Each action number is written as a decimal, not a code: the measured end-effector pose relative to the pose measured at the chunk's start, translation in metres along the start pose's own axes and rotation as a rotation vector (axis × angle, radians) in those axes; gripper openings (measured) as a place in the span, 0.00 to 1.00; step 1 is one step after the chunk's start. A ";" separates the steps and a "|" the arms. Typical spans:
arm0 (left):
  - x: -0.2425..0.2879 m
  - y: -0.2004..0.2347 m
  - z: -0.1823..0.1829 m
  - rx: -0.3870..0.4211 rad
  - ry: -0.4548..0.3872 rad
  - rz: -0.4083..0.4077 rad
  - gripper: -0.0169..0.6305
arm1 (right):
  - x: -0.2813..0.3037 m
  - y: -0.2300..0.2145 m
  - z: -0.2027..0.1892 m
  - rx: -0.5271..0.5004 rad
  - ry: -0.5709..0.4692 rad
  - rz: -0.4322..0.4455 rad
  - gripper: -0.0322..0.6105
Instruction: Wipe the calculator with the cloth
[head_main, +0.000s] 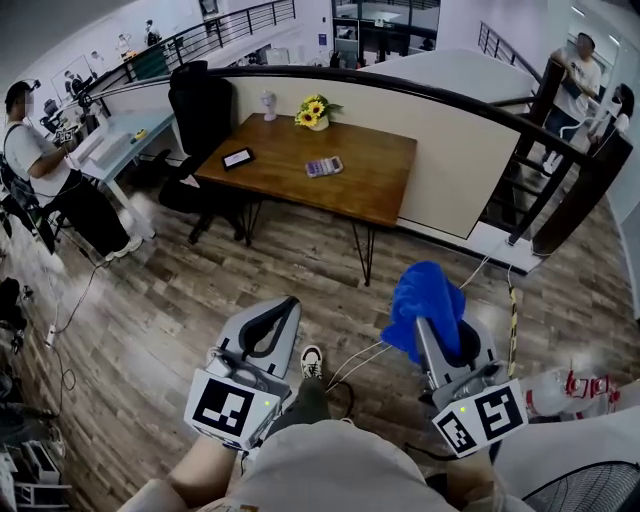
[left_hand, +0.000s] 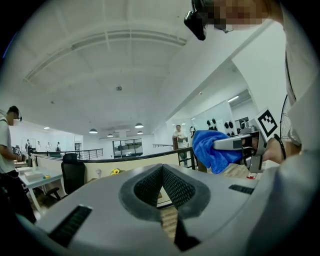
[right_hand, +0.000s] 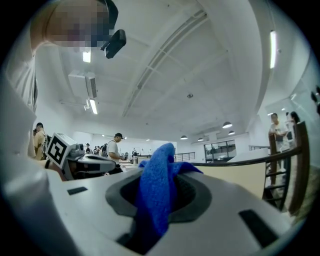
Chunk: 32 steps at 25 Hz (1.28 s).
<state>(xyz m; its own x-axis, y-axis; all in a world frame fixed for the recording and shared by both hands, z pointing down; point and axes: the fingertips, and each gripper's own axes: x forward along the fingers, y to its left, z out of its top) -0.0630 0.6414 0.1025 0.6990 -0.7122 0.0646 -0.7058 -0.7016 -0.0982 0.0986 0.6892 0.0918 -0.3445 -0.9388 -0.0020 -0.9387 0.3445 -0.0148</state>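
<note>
Far off on the table (head_main: 372, 190), calculator (head_main: 324, 166) detail unreadable; right gripper (head_main: 432, 322) pinches cloth (head_main: 426, 293), left gripper (head_main: 288, 304) closed.

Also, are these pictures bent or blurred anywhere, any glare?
Head view: the railing bows from the wide lens; the calculator is sharp. Left gripper view: round fisheye frame, dark corners. Right gripper view: a ceiling lamp glares; the cloth darkens low down.

Head camera downward, both others upward
</note>
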 end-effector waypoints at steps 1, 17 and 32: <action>0.005 0.007 -0.002 -0.003 0.005 0.003 0.03 | 0.008 -0.003 0.000 -0.003 0.001 0.003 0.21; 0.148 0.159 -0.022 -0.040 0.032 -0.031 0.03 | 0.203 -0.059 -0.012 -0.014 0.086 -0.023 0.21; 0.236 0.313 -0.045 -0.061 0.036 -0.017 0.03 | 0.381 -0.080 -0.034 -0.012 0.143 -0.031 0.21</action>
<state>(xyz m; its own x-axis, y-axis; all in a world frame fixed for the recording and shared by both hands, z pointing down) -0.1242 0.2525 0.1320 0.7073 -0.6996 0.1017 -0.7001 -0.7131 -0.0363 0.0424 0.3040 0.1259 -0.3133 -0.9392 0.1406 -0.9487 0.3163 -0.0011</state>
